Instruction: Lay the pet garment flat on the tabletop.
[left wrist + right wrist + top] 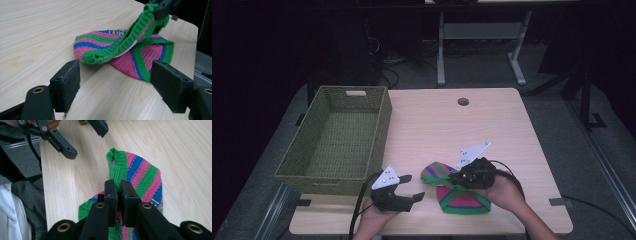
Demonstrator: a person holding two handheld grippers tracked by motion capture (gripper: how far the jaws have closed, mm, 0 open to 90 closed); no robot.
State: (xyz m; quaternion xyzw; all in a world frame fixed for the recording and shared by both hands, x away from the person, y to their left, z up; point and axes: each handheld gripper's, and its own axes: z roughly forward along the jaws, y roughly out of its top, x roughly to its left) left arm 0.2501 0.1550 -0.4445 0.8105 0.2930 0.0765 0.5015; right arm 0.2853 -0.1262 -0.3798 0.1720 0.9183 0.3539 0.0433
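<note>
Right gripper (119, 188) fingers clenched on green rim of striped pink-green-blue knitted hat (462, 197) near tabletop's front edge; left gripper (115, 82) fingers released; pinch opposite rim, lift level toward woven green basket (319, 165).

Light wood table (492, 125), round cable hole (463, 102) near far edge. Grey carpet floor (562, 130) around it. Beyond, grey desk frame (482, 35) on two legs, cables (387, 65) tangled on floor beneath. Dark, dim room behind; table lit from above. Metal rail (612, 170) along floor at right.
</note>
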